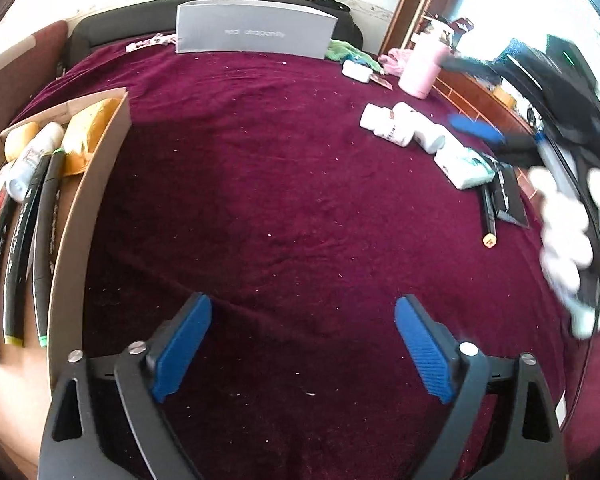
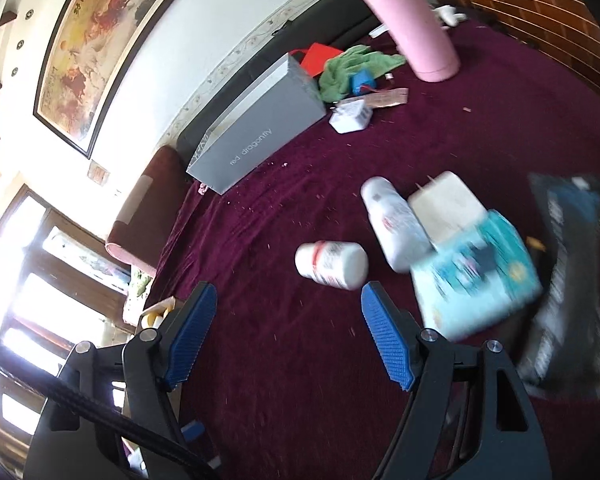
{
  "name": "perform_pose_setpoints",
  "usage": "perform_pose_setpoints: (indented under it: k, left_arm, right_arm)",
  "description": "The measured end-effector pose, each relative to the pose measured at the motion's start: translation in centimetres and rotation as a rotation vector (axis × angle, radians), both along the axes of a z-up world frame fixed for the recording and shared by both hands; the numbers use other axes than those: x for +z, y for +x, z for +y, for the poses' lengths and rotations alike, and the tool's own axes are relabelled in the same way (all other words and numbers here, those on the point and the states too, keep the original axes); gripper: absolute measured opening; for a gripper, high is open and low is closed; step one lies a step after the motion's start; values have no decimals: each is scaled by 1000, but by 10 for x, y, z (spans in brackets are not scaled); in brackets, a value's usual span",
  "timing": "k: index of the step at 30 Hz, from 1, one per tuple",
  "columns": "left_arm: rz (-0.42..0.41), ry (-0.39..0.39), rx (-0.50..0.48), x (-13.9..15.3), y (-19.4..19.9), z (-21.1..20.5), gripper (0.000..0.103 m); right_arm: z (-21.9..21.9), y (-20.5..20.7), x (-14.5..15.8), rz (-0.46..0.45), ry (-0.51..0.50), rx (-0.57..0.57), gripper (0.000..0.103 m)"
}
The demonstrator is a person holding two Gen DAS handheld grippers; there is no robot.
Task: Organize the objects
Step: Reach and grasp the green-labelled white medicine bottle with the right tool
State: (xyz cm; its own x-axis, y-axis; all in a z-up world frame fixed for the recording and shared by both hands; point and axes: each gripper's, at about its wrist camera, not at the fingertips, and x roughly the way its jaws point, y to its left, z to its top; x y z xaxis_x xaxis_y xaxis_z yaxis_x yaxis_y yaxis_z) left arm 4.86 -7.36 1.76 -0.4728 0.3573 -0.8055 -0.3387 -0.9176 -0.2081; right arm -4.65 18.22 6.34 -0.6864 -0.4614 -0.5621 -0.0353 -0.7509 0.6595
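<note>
Currently lying on maroon cloth (image 1: pixel 284 168): 2 white bottles (image 2: pixel 332 264), teal pack (image 2: pixel 476 276), black pouch (image 2: pixel 568 284), pencil (image 1: pixel 489 216), all grouped at the far right in the left view. Cardboard tray (image 1: pixel 88 200) w/ black markers (image 1: pixel 44 236) and small bottle (image 1: pixel 32 160) sitting at left edge. Grey box (image 1: pixel 256 30) standing at back; pink flask (image 2: pixel 412 24) nearby. Left gripper (image 1: pixel 302 344) hanging wide, nothing btwn jaws. Right gripper (image 2: pixel 288 334) gaping over bare cloth just short of nearest bottle; pack blurred, prob. tissues.
</note>
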Motion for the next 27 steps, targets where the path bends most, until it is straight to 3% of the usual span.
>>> perform_pose_setpoints:
  k: [5, 10, 11, 14, 15, 17, 21, 23, 27]
  left_arm:
    - [-4, -9, -14, -1, -1, 4, 98]
    - [-8, 24, -12, 0, -1, 0, 98]
    - [-8, 25, -13, 0, -2, 0, 99]
    - [-9, 27, -17, -1, -2, 0, 101]
    - [-10, 29, -18, -1, -2, 0, 101]
    - [-10, 30, -18, -1, -2, 0, 101]
    - [-10, 37, -16, -1, -2, 0, 101]
    - [-10, 36, -16, -1, -3, 1, 101]
    - [-10, 35, -17, -1, -3, 0, 101]
  right_arm:
    - [-18, -57, -4, -48, 41, 66, 75]
    - [-36, -95, -26, -171, 118, 139, 76]
    - [-41, -94, -30, -194, 98, 192, 76]
    - [-56, -72, -33, -206, -105, 415, 76]
    - [-57, -63, -28, -186, -108, 441, 76]
    - [-50, -45, -14, -139, -38, 400, 76]
    - [-14, -27, 14, -59, 157, 169, 77]
    - [0, -31, 17, -77, 242, 92, 78]
    - [5, -44, 2, -149, 328, 50, 77]
